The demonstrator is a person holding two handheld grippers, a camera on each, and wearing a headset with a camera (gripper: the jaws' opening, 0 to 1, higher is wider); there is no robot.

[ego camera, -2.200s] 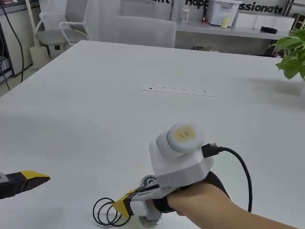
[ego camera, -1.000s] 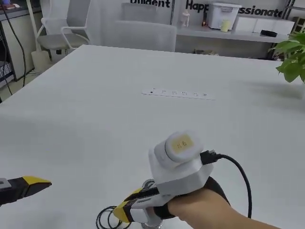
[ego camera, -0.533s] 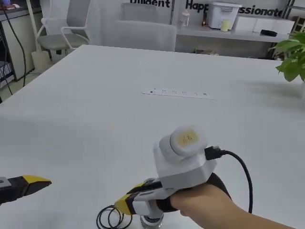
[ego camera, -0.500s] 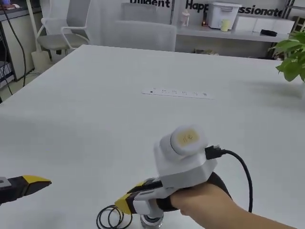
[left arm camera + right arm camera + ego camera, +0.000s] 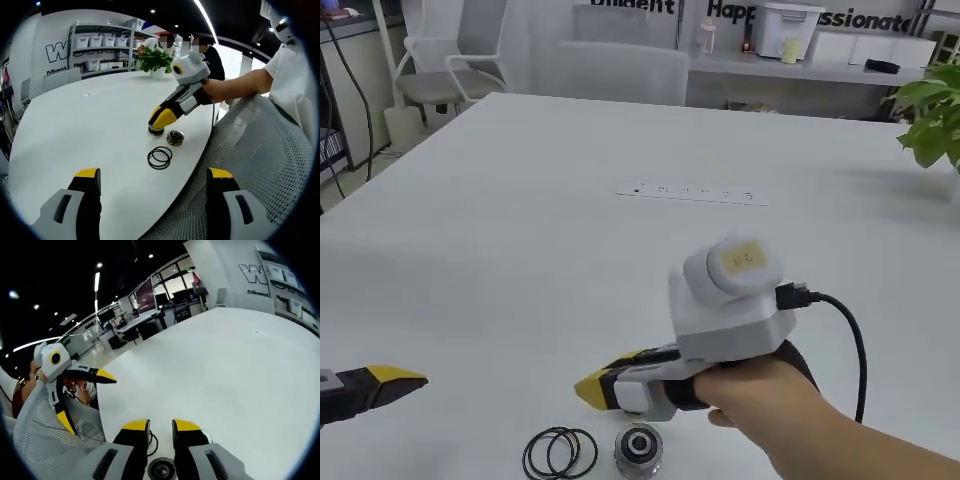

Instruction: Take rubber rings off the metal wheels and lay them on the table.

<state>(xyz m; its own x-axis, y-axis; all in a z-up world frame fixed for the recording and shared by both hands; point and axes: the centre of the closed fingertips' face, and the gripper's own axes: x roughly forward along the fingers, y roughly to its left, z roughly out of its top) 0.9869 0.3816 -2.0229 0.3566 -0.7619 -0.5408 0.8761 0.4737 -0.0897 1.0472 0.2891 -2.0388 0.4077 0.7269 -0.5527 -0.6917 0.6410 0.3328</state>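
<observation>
Counting two or three loose rings (image 5: 560, 452), two wheels (image 5: 175, 137), my right claw (image 5: 160, 427) barely parted, left claw (image 5: 153, 175) wide, both empty.

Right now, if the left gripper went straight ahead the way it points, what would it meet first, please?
Likely the loose black rubber rings on the white table, dead ahead of the left gripper; its height above them is unclear.
</observation>
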